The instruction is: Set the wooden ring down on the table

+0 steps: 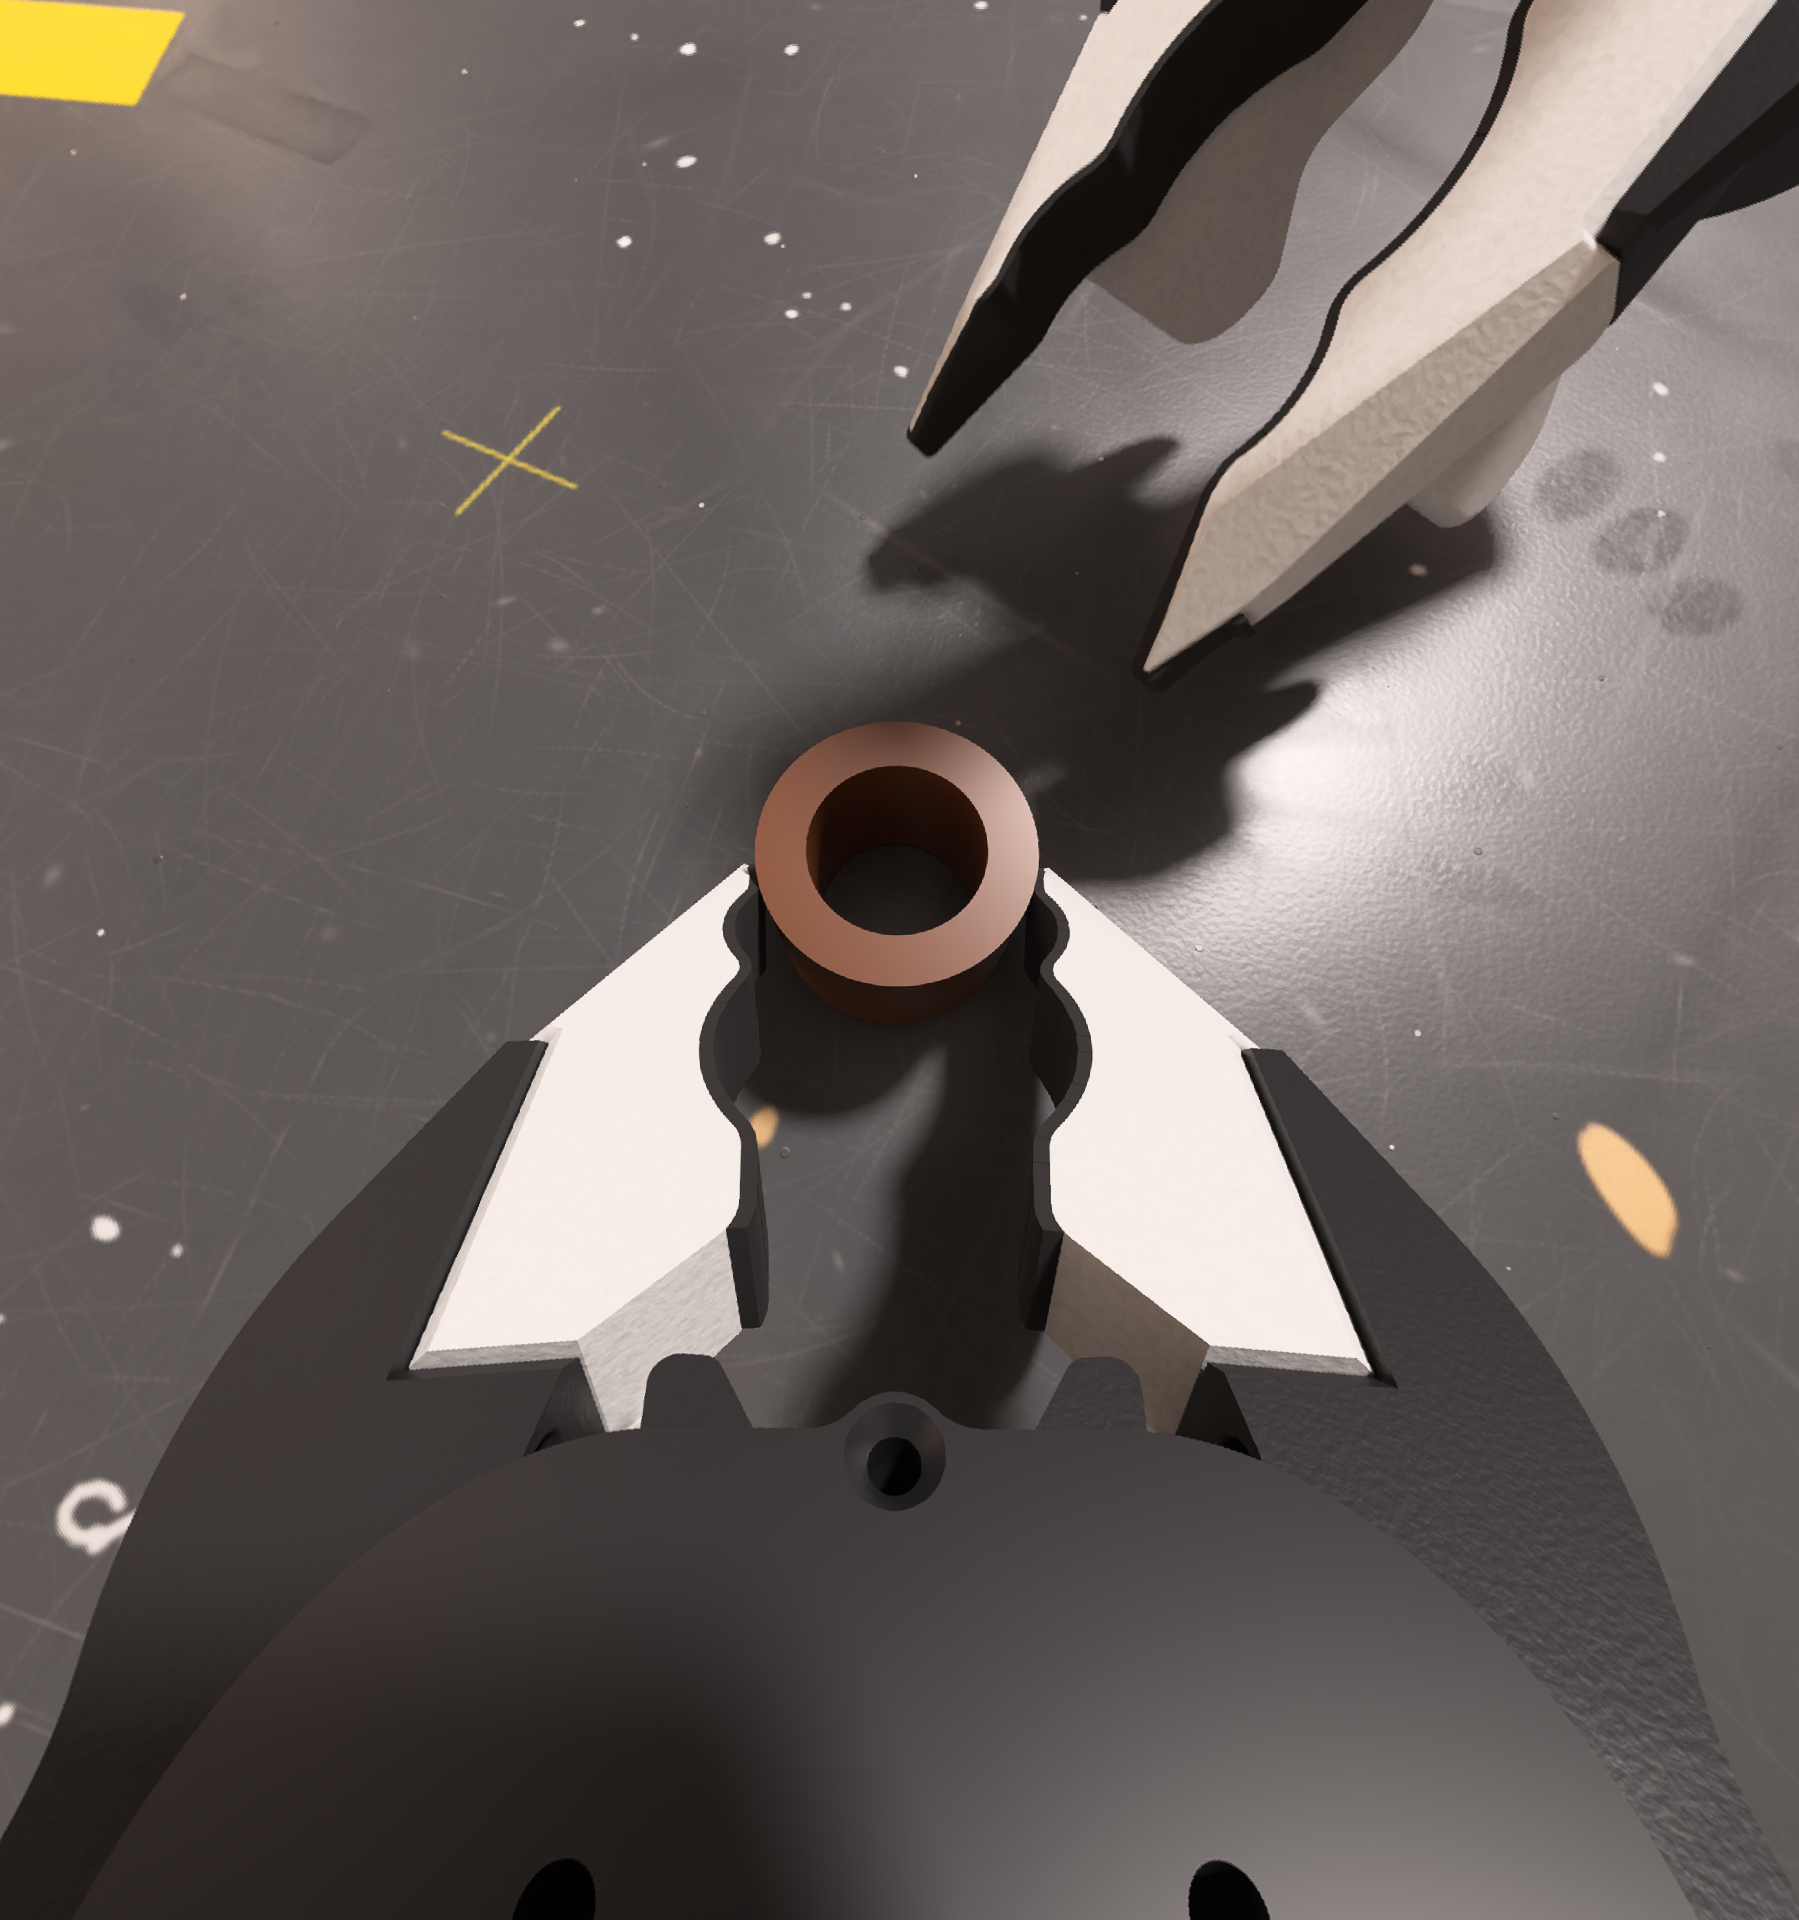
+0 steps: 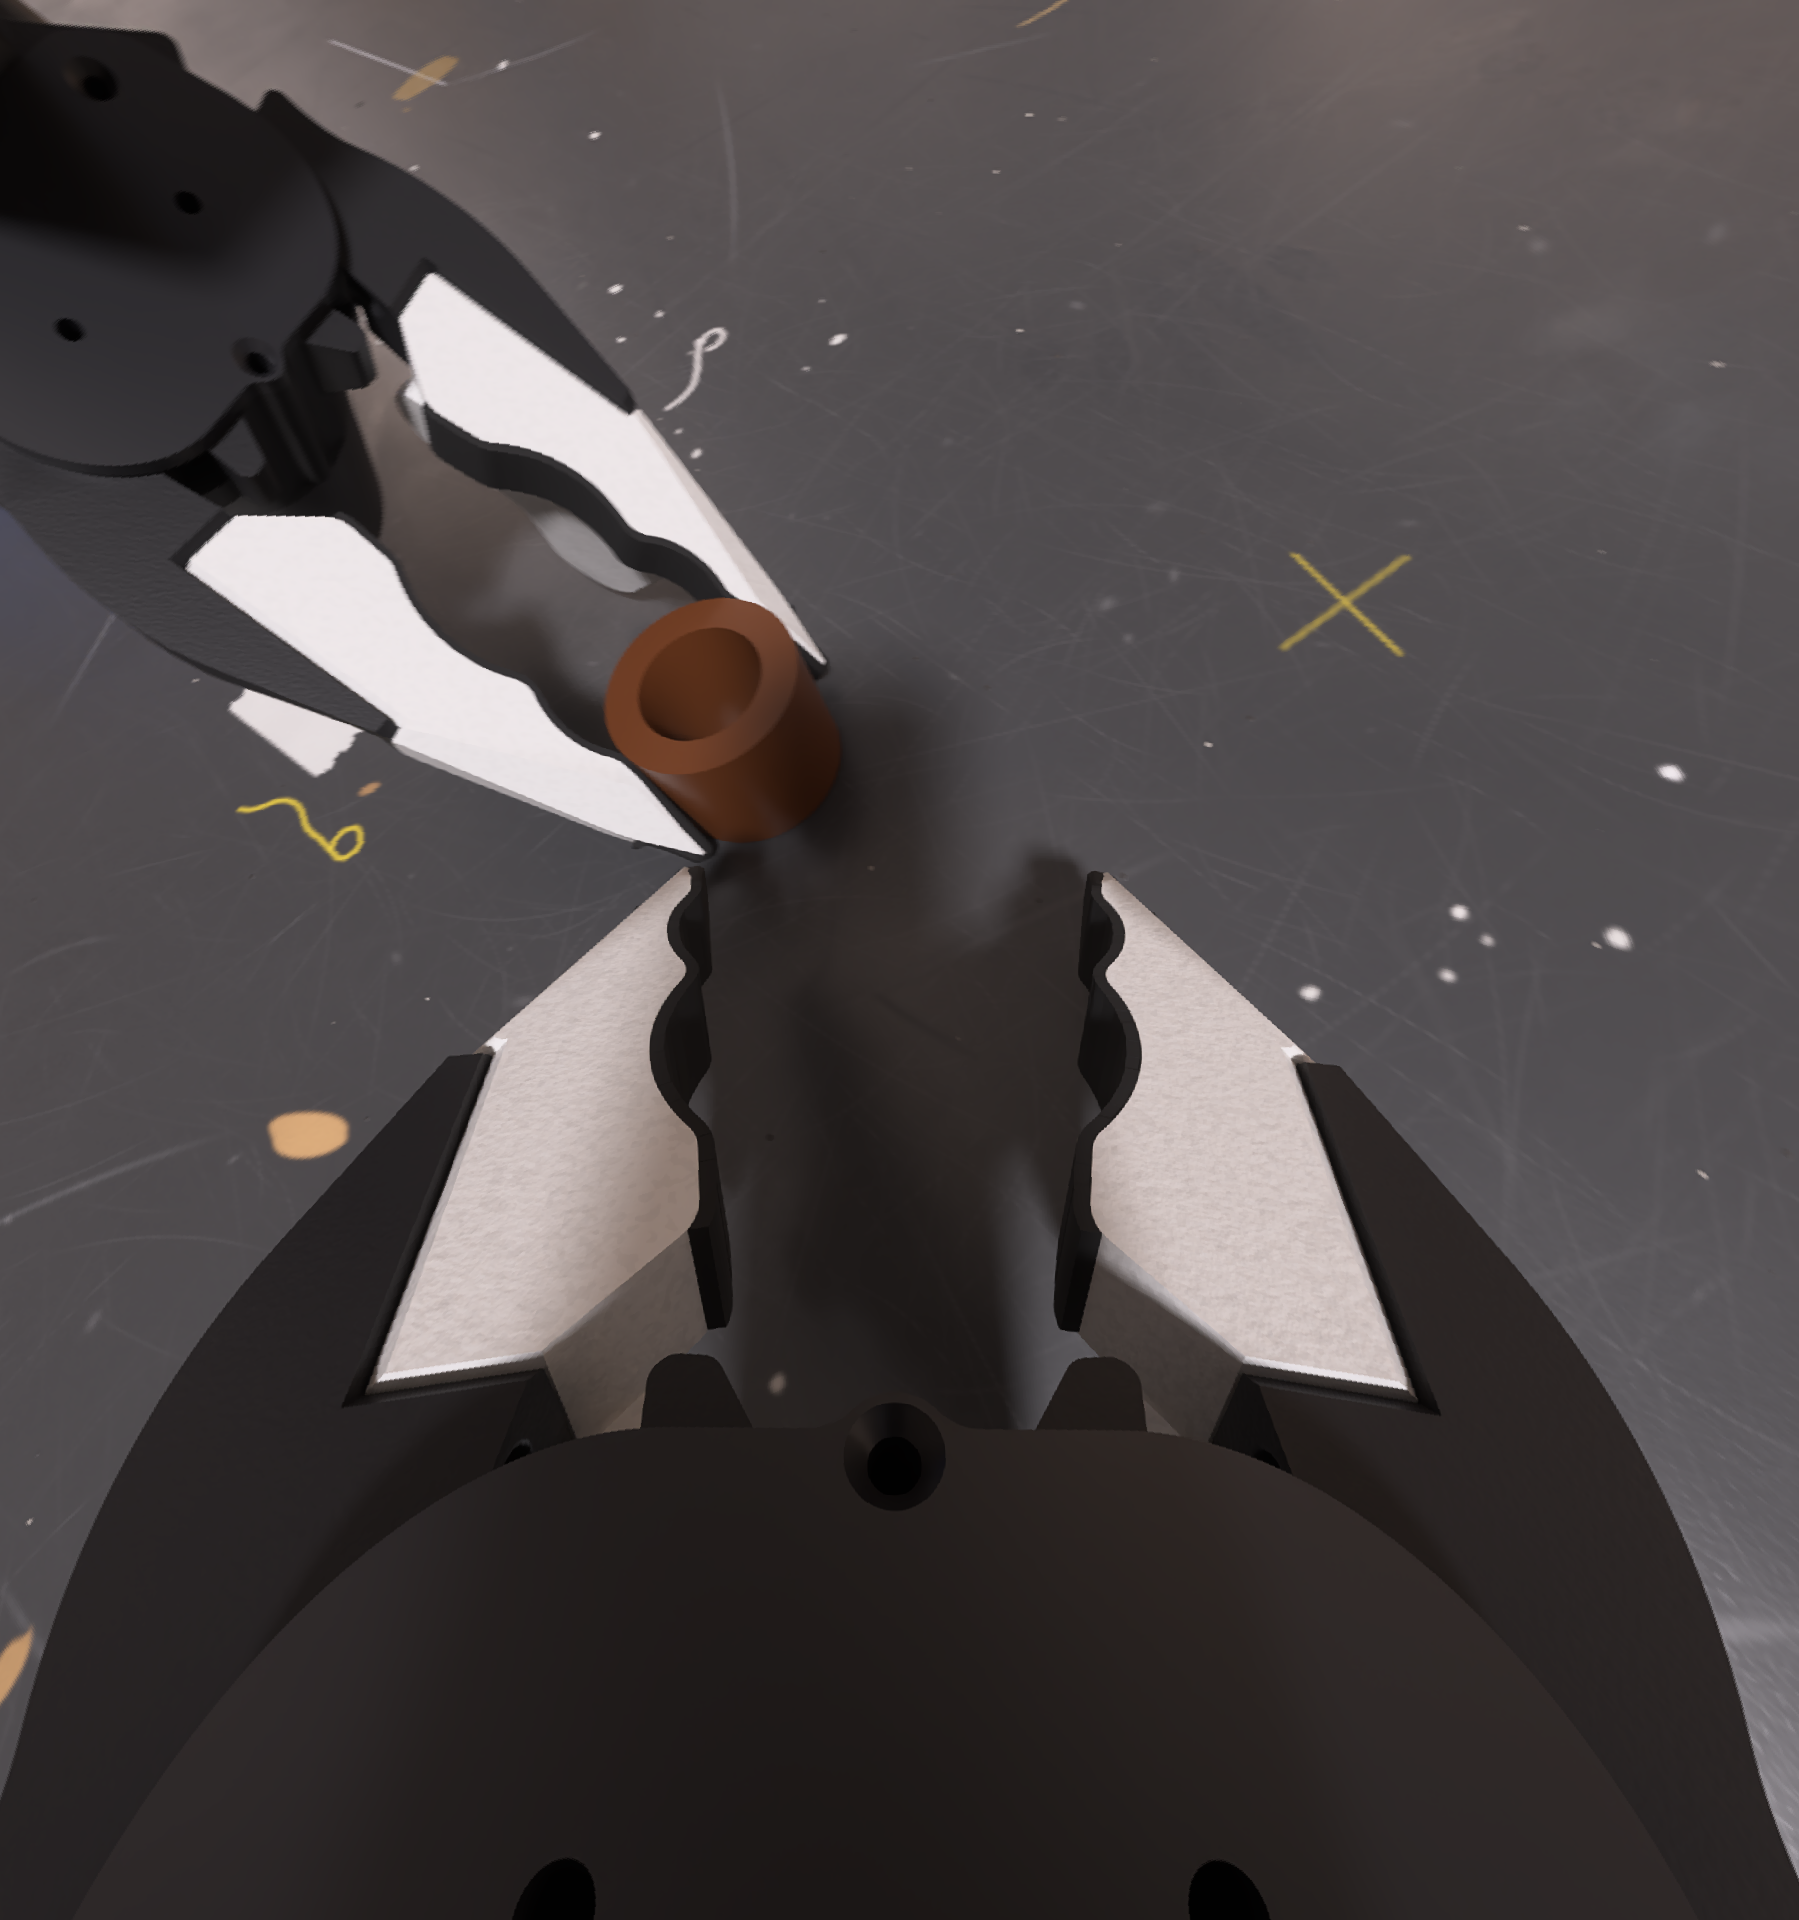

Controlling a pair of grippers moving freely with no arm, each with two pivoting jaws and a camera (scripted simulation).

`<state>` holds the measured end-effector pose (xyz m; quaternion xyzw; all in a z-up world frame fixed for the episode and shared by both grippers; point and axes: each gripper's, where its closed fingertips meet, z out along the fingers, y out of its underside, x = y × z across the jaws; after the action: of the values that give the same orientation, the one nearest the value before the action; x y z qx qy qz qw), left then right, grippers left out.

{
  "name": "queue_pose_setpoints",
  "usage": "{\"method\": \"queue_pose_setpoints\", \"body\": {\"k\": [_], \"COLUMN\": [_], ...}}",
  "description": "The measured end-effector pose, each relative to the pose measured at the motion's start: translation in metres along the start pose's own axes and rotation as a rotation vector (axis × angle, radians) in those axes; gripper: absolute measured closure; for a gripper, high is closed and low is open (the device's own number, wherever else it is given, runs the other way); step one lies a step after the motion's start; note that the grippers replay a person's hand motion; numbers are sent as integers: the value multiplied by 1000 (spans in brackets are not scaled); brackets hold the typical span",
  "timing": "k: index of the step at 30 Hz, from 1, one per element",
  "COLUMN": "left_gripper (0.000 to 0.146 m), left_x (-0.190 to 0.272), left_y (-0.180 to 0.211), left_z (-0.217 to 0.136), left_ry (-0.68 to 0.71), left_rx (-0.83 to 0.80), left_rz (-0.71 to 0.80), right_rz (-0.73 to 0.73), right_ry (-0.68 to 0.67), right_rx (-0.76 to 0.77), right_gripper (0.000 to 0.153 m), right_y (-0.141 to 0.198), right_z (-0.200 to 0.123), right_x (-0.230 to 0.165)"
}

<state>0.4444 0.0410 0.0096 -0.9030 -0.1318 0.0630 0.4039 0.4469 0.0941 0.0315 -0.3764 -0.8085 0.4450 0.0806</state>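
The wooden ring (image 1: 895,951) is a short brown tube with its hole facing up. My left gripper (image 1: 897,873) is shut on it, one fingertip against each side. The ring hangs tilted just over the dark table (image 1: 355,727), above its own shadow; I cannot tell whether it touches. In the right wrist view the ring (image 2: 739,748) sits between the left gripper's (image 2: 760,756) tips at the upper left. My right gripper (image 2: 895,876) is open and empty, just short of the ring. It also shows in the left wrist view (image 1: 1038,553), at the upper right, beyond the ring.
The scratched table (image 2: 1290,935) bears a thin yellow cross (image 1: 510,460), which also shows in the right wrist view (image 2: 1344,606). A yellow rectangle (image 1: 53,52) lies at the far left. Orange spots (image 1: 1627,1184) and a yellow squiggle (image 2: 313,826) mark the surface.
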Motion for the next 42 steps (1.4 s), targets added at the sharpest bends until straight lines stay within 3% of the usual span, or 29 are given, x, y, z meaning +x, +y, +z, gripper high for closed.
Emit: {"method": "queue_pose_setpoints", "body": {"k": [4,11,15,20,36,39,42], "left_gripper": [96,96,96,96,96,96,96], "left_x": [0,1,1,1,0,0,0], "left_y": [0,0,-1,-2,-1,-1,-1], "left_z": [0,1,1,2,1,1,1], "left_ry": [0,6,0,-12,0,-1,-1], "left_rx": [-1,-1,-1,-5,-2,-1,-1], "left_rz": [-14,-13,-21,-15,-20,-20,-21], "right_rz": [53,-1,63,58,89,18,-181], "right_ry": [-8,-50,-63,-26,-80,-77,4], "right_rx": [17,15,35,40,40,82,190], "right_gripper": [75,63,57,51,48,41,39], "right_y": [0,-5,-7,-8,-10,-18,-37], "right_z": [-2,6,8,12,7,1,-13], "right_x": [5,-6,-9,-11,6,13,25]}}
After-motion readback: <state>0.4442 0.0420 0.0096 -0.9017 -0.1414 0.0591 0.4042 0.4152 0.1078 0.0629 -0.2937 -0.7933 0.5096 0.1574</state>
